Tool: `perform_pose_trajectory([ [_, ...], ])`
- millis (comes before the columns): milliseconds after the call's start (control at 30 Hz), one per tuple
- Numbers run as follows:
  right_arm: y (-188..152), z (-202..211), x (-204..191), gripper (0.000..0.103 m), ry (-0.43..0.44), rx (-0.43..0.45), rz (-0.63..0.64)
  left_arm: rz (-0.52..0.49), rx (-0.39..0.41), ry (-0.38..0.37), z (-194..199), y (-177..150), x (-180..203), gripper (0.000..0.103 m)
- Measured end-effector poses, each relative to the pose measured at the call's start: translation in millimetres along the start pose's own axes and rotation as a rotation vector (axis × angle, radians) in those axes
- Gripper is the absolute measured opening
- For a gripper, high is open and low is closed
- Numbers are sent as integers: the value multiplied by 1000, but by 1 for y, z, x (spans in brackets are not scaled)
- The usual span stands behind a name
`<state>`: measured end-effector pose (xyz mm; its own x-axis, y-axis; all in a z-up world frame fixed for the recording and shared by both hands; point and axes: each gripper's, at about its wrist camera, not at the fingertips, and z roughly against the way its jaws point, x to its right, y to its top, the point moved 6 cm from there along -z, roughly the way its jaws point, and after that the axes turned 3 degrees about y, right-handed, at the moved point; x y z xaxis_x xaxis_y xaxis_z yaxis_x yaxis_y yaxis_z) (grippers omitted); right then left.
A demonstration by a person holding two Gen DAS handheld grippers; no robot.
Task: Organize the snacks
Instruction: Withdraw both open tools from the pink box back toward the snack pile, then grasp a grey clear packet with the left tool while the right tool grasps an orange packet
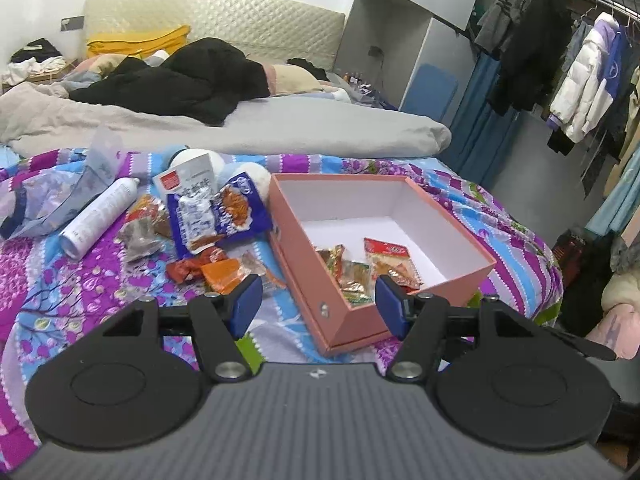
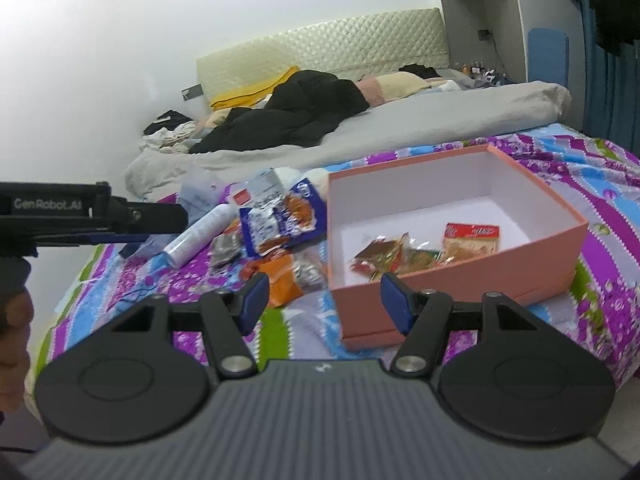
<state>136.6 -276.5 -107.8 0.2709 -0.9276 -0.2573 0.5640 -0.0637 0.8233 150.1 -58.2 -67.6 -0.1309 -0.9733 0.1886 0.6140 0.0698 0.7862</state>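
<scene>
A pink open box [image 1: 304, 264] [image 2: 460, 284] sits on the patterned bedspread with a few snack packets inside, among them a red-topped packet [image 1: 390, 262] [image 2: 472, 240] and a small red and green one [image 1: 346, 272] [image 2: 384, 258]. Left of the box lies a pile of snacks: a blue bag [image 1: 224, 216] [image 2: 280, 220], an orange packet [image 1: 222, 274] [image 2: 280, 280] and dark wrapped ones [image 1: 140, 236]. My left gripper [image 1: 318, 304] is open and empty above the box's near corner. My right gripper [image 2: 320, 300] is open and empty, in front of the box's left corner. The left gripper's body [image 2: 92, 216] shows at the left in the right wrist view.
A white spray can [image 1: 100, 218] [image 2: 200, 234] and crumpled plastic [image 1: 52, 196] lie left of the snacks. A grey duvet [image 1: 240, 128] and black clothes [image 1: 180, 80] cover the far bed. Hanging coats [image 1: 580, 80] fill the right side.
</scene>
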Motion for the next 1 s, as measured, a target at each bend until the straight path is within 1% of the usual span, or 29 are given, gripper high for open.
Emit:
perform_pose_trajectory([
  [200,-16,11,-13,64,32,-19,38,19,-19,17,11,-22,-10,68],
  [367,-24,12,-17,64,45,-42,40,22,-31,23,13,-30,-15,68],
  [667,-22,0,-26,64,64,-59,64,48,-45,36,-3,-24,-31,70],
  [1000,-16,-40,-34,64,74,-100,80,73,-88,65,-40,-13,-65,70],
])
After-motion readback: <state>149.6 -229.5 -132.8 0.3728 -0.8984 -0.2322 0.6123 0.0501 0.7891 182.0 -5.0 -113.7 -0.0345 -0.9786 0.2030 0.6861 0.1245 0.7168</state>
